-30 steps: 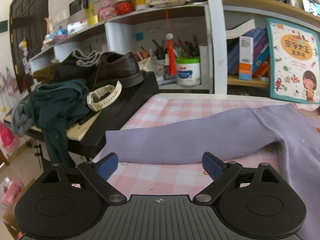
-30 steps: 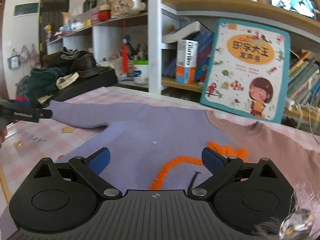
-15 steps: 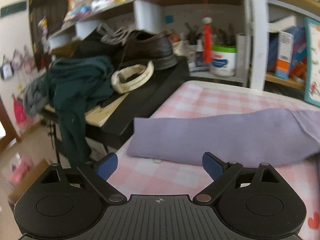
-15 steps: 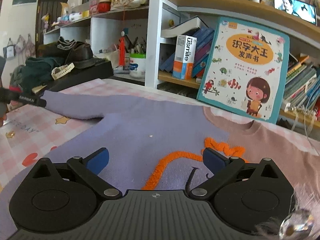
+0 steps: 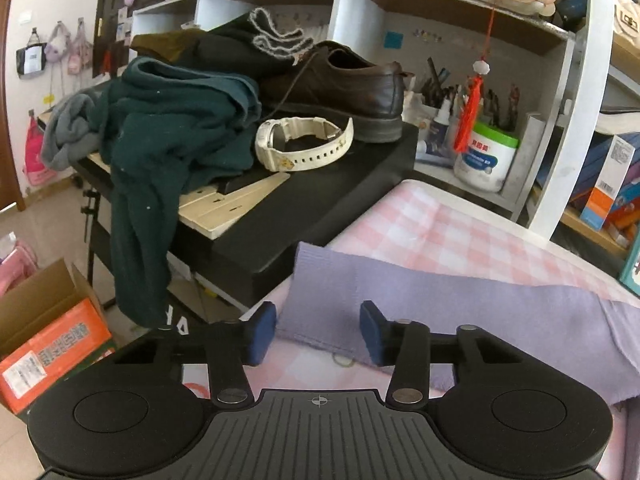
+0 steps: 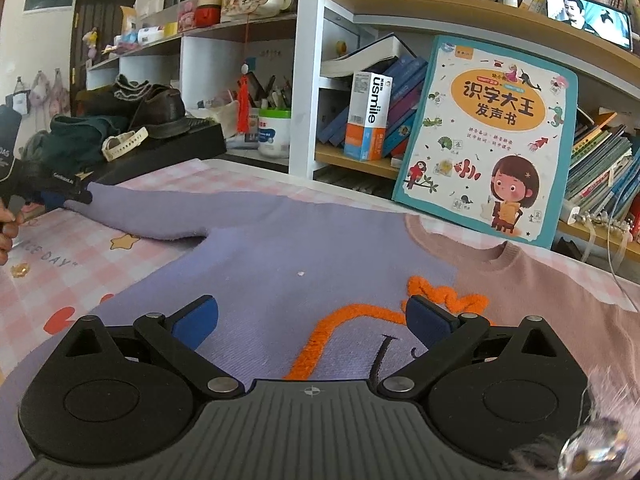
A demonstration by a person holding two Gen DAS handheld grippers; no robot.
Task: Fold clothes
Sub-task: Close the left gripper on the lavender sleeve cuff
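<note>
Fingers of the left gripper [image 5: 318, 334] are closing round the cuff [image 5: 320, 304] of the purple sweater [image 6: 280, 248] spread on the tabletop [image 6: 36, 276], not yet pinching; right gripper [image 6: 312, 320] hovers wide open, empty, over the chest; sleeve-folding is starting, and next calls for a firm pinch, then carrying the cuff right across the body.

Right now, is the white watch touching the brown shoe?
Cannot tell. In the left wrist view the white watch lies right beside the brown shoe's heel, but no contact or gap shows plainly.
</note>
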